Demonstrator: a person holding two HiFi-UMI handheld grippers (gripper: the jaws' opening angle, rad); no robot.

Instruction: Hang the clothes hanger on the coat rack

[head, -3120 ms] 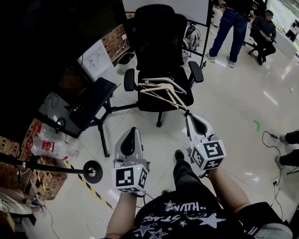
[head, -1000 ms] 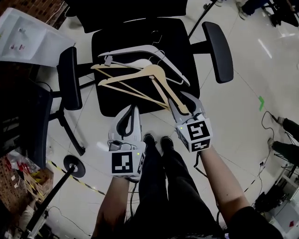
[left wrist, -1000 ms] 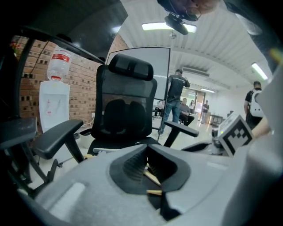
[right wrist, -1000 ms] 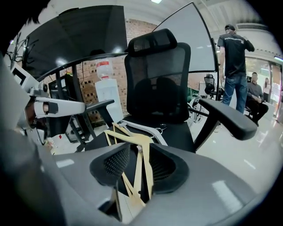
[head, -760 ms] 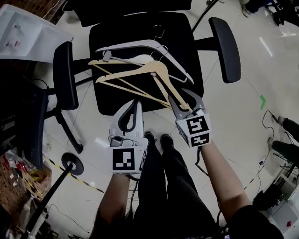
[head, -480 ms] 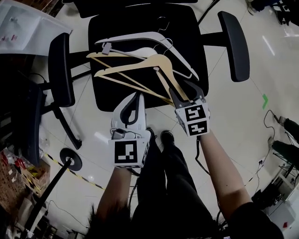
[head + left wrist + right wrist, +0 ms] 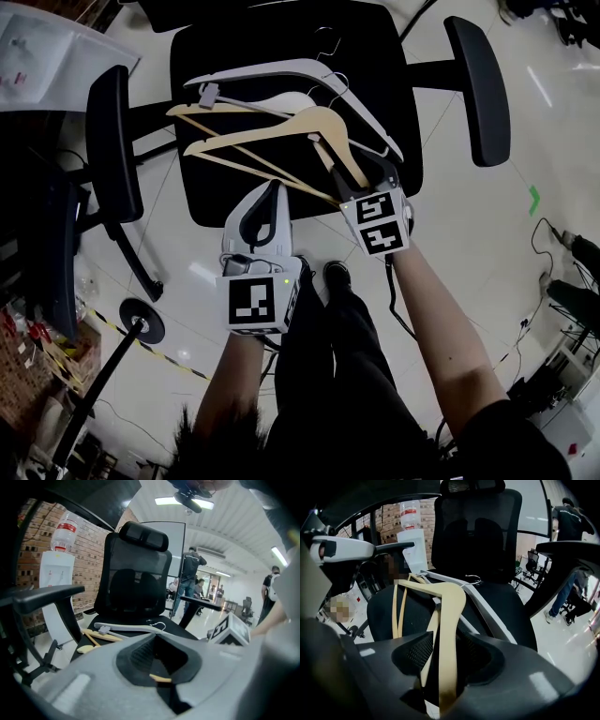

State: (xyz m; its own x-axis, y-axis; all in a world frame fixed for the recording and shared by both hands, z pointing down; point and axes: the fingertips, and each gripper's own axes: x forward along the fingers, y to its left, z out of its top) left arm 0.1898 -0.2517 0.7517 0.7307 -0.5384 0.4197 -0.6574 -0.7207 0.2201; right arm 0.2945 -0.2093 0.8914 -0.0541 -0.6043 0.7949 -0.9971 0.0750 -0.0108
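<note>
Two wooden hangers [image 7: 281, 136] and a white plastic hanger [image 7: 272, 73] lie piled on a black office chair's seat [image 7: 384, 56]. My right gripper [image 7: 370, 180] points down at the near end of the top wooden hanger's right arm. In the right gripper view that arm [image 7: 447, 602] runs between the jaws with a gap on both sides; my right gripper [image 7: 444, 637] is open, its jaws having just been opening. My left gripper [image 7: 272, 187] hangs shut at the seat's front edge and holds nothing. In its own view my left gripper [image 7: 154, 637] faces the white hanger [image 7: 126, 628].
The chair's armrests [image 7: 476, 89] [image 7: 108, 141] flank the seat and its tall backrest [image 7: 478, 527] stands behind. A black pole on a round base [image 7: 141, 321] is on the floor at lower left, beside striped tape [image 7: 178, 370]. People [image 7: 187, 573] stand far off.
Both grippers have sunk toward the seat. The right gripper has tipped further down, closed in on the wooden hanger's arm end and spread its jaws around it. The hangers have not moved.
</note>
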